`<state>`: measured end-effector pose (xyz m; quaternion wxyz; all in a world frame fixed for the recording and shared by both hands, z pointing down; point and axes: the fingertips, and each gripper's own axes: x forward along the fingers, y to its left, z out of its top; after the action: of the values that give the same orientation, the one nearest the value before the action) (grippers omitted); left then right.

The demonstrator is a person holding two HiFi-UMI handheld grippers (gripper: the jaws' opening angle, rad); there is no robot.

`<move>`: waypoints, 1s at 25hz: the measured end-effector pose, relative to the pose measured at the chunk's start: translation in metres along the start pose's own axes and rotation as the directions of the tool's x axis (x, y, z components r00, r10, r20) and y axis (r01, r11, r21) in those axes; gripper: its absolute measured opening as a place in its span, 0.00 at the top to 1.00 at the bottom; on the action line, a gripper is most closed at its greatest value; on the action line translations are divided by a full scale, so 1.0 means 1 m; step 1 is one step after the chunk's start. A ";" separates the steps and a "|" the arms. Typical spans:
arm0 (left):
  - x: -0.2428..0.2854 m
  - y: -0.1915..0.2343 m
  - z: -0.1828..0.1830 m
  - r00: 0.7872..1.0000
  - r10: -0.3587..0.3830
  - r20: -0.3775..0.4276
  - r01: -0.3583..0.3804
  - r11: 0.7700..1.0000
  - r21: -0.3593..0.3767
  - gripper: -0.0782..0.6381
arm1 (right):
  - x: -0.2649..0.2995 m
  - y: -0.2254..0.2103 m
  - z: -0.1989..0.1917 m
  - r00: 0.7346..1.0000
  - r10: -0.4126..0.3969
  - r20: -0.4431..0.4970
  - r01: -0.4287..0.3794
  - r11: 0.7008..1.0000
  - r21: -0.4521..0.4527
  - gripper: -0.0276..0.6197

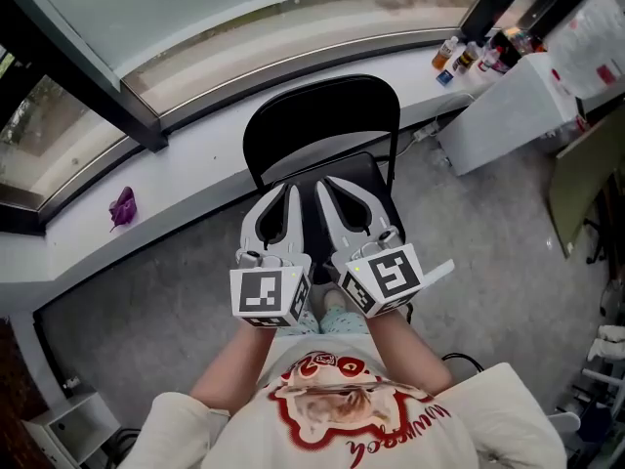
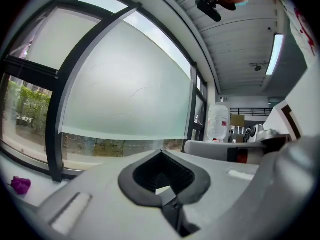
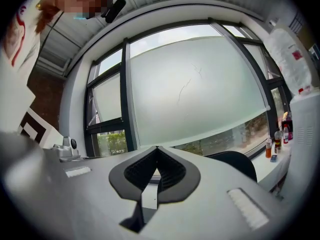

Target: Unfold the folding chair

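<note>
Frosted window (image 1: 244, 8) curves across well ahead of left gripper (image 1: 286, 191) and right gripper (image 1: 329, 184), with a white ledge (image 1: 205, 154) under it. Both gripper views show the window level-on, plus greenery through the clear side panes; the head view only looks down on it.

Black folding chair (image 1: 322, 115) stands just ahead of and below both grippers. Its backrest is toward the ledge and its dark seat lies under the jaws and looks flat. Neither gripper touches it. Only the head view shows it whole. The right gripper view catches just the backrest top (image 3: 235, 161), to the right of its jaws.

White cabinet (image 1: 513, 106) is well right of the right gripper, with a large translucent jug (image 1: 596, 32) on top. The jug also shows in both gripper views (image 2: 218, 121) (image 3: 290, 54).

The grippers are side by side, near each other, pointing at the window. The left gripper's (image 2: 161, 151) jaws are pressed together at the tips, nothing between. The right gripper's (image 3: 156, 148) are the same, pressed together and empty.

Small bottles (image 1: 469, 55) on the ledge are far right of the right gripper, seen again in its own view (image 3: 277, 141). A purple thing (image 1: 123, 206) on the ledge is well left of the left gripper, seen low-left in that gripper's view (image 2: 20, 185).
</note>
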<state>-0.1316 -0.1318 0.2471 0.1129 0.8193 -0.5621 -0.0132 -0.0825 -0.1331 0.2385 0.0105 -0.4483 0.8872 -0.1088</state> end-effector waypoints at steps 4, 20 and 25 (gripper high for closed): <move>-0.005 -0.001 -0.013 1.000 -0.011 -0.027 0.010 1.000 -0.010 0.89 | -0.004 0.004 -0.002 1.000 -0.015 0.001 0.015 1.000 -0.023 0.92; -0.076 -0.135 -0.033 0.942 0.310 0.128 -0.307 0.951 -0.044 0.89 | -0.164 -0.050 -0.001 0.967 0.255 -0.016 -0.255 0.961 -0.110 0.92; -0.098 -0.213 -0.057 0.912 0.395 0.108 -0.387 0.918 -0.092 0.89 | -0.243 -0.087 -0.005 0.958 0.282 -0.056 -0.286 0.955 -0.082 0.92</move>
<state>0.0362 0.0418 0.2496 0.1059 0.6834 -0.7197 -0.0607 0.1310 0.0122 0.2419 -0.0132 -0.3136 0.9464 -0.0762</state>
